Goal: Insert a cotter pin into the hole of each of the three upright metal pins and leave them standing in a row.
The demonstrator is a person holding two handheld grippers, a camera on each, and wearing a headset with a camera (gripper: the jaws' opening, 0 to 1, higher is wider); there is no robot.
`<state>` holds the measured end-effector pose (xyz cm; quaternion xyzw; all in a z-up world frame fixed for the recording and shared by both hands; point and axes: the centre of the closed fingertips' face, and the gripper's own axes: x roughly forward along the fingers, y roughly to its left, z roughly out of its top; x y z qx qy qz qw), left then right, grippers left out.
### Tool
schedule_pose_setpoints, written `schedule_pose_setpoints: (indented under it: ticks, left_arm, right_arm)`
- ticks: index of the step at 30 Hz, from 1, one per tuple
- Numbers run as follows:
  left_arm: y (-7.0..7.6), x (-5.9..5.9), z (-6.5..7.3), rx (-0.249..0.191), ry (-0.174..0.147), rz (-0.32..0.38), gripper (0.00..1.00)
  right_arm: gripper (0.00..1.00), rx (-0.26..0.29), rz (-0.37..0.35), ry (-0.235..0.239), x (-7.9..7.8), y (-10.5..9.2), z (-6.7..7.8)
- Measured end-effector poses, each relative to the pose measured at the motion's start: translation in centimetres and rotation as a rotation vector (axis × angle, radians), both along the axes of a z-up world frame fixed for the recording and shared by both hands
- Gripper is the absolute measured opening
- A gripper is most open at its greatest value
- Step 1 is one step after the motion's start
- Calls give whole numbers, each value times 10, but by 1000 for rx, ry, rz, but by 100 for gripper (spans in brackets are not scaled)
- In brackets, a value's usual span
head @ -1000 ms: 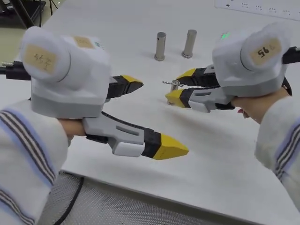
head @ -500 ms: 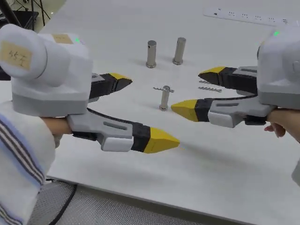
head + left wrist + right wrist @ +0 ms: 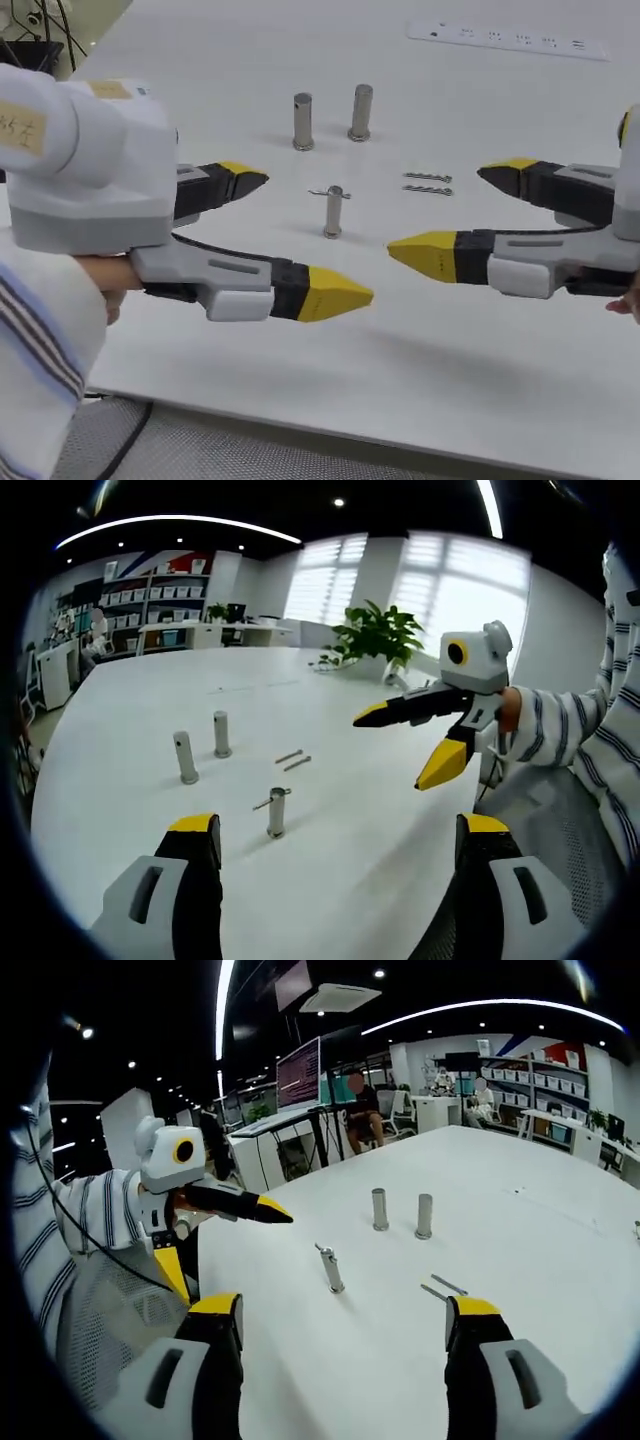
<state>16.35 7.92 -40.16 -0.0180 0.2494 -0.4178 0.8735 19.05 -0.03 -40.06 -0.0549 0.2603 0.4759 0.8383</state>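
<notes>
- Right gripper [image 3: 435,208] has drawn back from the cottered near pin [image 3: 333,212].
- Both jaw pairs spread, empty.
- Loose cotter pins [image 3: 428,183] lie flat, nearer it than left gripper [image 3: 338,825].

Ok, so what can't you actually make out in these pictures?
- Head view: right gripper, its body cut off by the right edge.
- Loose cotter pins: loop end versus legs, too small in all three views.
- Front pin: how far its cotter pin goes through, too small, head view.
</notes>
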Motion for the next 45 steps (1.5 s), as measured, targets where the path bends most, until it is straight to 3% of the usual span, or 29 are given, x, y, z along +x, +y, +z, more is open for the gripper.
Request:
schedule_pose_setpoints:
  ticks: [9, 16, 18, 24, 31, 39, 45]
  left_arm:
    - [1, 4, 1, -11, 4, 9, 96]
    - [2, 6, 0, -8, 11, 12, 95]
    - [2, 7, 1, -17, 14, 15, 95]
    - [6, 15, 5, -28, 4, 33, 94]
    - [12, 24, 5, 9, -1, 48, 92]
    - [30, 56, 14, 61, -54, 101, 89]
    - [40, 81, 26, 49, -89, 173, 81]
  right_arm:
    - [91, 50, -110, 50, -3, -27, 0]
    - [95, 44, -178, 83, -1, -47, -6]
    - [96, 51, -204, 113, -2, -50, -9]
    - [98, 37, -217, 141, -6, -57, -16]
    - [98, 33, -226, 160, -10, -57, -20]
    - [98, 39, -248, 168, -11, -62, -21]
    - [97, 47, -266, 175, -11, -66, -23]
